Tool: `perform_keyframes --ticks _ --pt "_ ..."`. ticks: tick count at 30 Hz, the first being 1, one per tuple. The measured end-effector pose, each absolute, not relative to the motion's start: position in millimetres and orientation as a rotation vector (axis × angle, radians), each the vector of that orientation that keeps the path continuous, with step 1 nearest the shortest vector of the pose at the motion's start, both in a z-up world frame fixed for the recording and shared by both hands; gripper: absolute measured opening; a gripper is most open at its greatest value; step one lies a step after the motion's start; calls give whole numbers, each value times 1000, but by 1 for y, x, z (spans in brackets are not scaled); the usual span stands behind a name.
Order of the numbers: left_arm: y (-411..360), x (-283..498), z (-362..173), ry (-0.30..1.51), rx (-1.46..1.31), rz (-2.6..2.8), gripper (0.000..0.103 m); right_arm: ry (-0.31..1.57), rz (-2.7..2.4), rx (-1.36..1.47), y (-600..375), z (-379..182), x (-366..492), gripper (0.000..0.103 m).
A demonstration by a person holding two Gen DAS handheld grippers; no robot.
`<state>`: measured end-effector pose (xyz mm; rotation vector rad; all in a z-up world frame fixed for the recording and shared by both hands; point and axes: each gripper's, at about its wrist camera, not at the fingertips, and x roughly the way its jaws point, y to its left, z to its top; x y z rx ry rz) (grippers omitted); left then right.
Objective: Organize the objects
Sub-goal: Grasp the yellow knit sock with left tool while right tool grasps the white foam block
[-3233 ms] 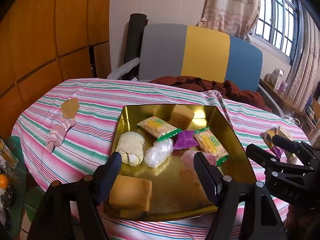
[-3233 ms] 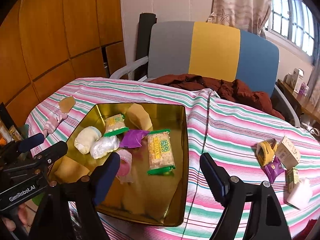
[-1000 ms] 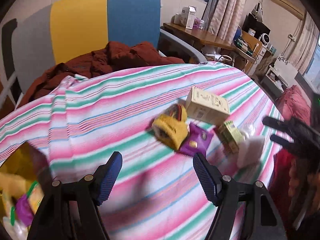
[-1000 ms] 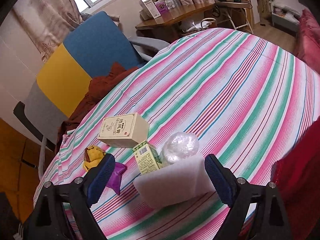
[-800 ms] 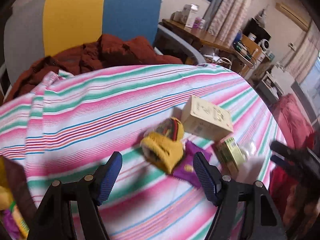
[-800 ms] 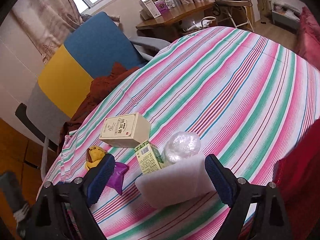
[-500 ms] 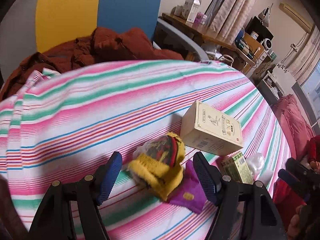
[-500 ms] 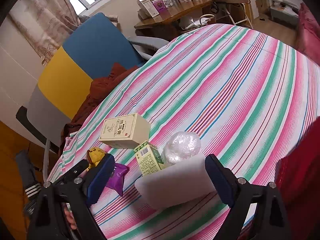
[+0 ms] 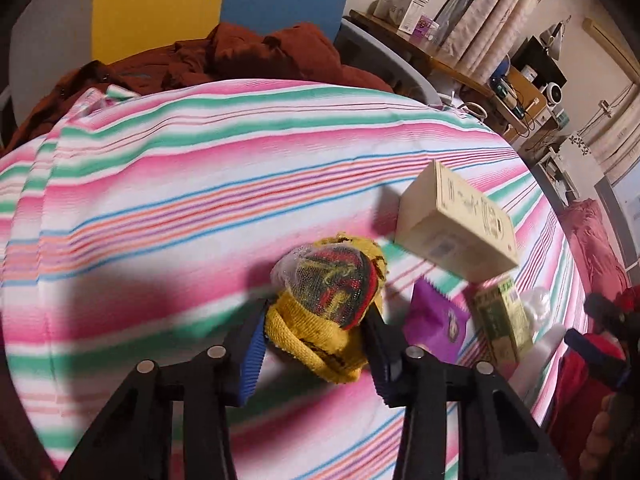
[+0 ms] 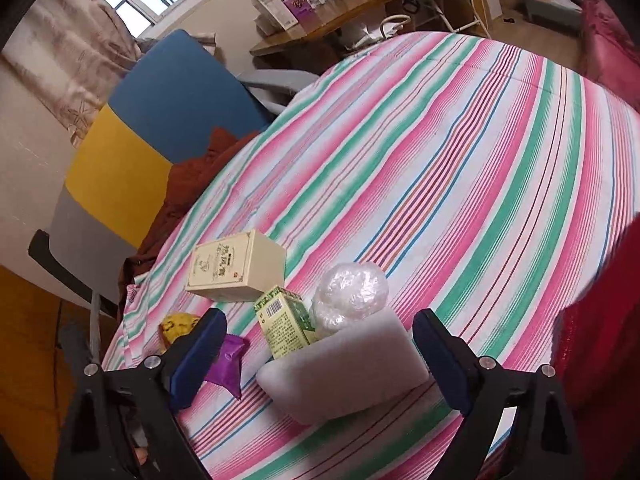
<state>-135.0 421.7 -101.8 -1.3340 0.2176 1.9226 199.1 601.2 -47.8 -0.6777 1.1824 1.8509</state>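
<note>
Left gripper (image 9: 316, 344) just closing; right gripper (image 10: 320, 354) spread wide.

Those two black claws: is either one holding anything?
The left gripper has just closed on the yellow knitted bundle, pinching its sides. The right gripper holds nothing.

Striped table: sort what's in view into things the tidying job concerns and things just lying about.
Job:
- yellow knitted bundle, left gripper shut on it
- cream box
- green carton
- purple sachet
- clear plastic wad
- white foam block, between the open right gripper jaws

Lying about:
- rust-brown garment on the chair
- boxes on the side desk
</note>
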Motion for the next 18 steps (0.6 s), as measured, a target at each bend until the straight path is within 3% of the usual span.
perform_keyframes --ticks 18 --pt "332 -41 -95 280 -1277 1931 43 1239 1878 -858 577 -51 181 98"
